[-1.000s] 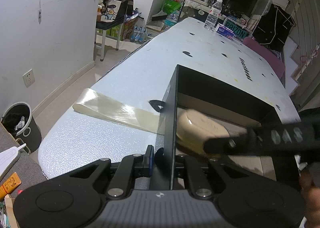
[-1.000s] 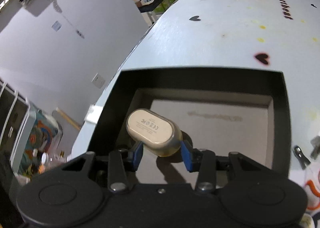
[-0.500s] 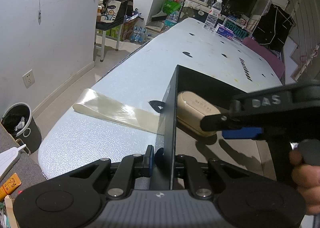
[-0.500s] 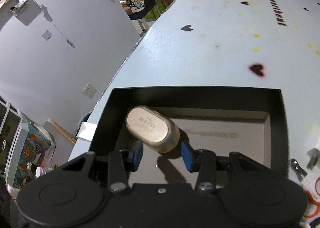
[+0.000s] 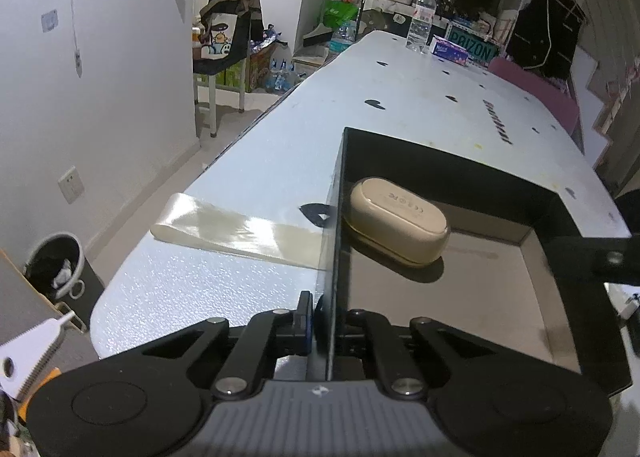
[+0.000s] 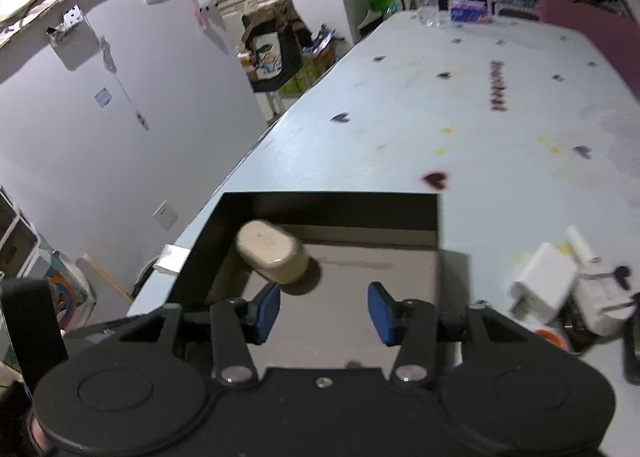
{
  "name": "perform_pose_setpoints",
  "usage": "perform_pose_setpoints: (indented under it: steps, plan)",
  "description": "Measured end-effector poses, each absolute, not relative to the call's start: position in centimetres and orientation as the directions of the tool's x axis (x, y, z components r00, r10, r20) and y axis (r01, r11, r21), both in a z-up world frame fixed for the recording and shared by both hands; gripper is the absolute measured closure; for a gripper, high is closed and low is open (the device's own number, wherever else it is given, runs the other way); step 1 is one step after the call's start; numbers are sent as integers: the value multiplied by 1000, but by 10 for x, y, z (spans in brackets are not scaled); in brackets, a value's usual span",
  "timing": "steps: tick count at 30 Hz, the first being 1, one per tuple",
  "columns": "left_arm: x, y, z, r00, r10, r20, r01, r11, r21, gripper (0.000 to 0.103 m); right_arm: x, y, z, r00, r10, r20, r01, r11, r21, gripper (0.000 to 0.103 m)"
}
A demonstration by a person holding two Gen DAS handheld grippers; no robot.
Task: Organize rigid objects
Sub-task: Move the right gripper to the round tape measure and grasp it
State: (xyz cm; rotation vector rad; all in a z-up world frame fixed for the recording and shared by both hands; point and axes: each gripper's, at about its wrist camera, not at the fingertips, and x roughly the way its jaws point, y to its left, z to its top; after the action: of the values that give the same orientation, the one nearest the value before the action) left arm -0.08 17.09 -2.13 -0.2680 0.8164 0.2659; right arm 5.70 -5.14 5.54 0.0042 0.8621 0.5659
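A black open box (image 5: 335, 217) stands at the near end of the pale blue table (image 5: 256, 161). My left gripper (image 5: 324, 321) is shut on the box's left wall, one pad on each side of it. A beige oval case (image 5: 398, 223) lies free in the far left corner of the box (image 6: 332, 213). In the right wrist view the case (image 6: 272, 257) lies just beyond the left pad. My right gripper (image 6: 324, 309) hangs above the box floor. Its jaws are opening, and nothing is between them.
A strip of clear tape (image 5: 236, 229) lies on the table to the left of the box. White chargers (image 6: 544, 281) sit on the table to the right of it. A water bottle (image 5: 420, 25) and a tissue pack (image 5: 450, 49) stand at the far end. A bin (image 5: 56, 273) is on the floor at left.
My right gripper has let go of the beige case, which now lies in the box's corner. The gripper has pulled back and up, with its jaws wider. My left gripper still pinches the wall.
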Motion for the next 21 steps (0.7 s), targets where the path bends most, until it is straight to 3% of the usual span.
perform_pose_setpoints:
  steps: [10, 21]
  plan:
    - [0, 159, -21, 638, 197, -745, -334, 942, -37, 99, 43, -110, 62, 615, 474, -631, -433, 871, 231, 52]
    - [-1, 152, -21, 632, 227, -741, -328, 944, 9, 98, 40, -188, 38, 675, 361, -643, -269, 933, 241, 46]
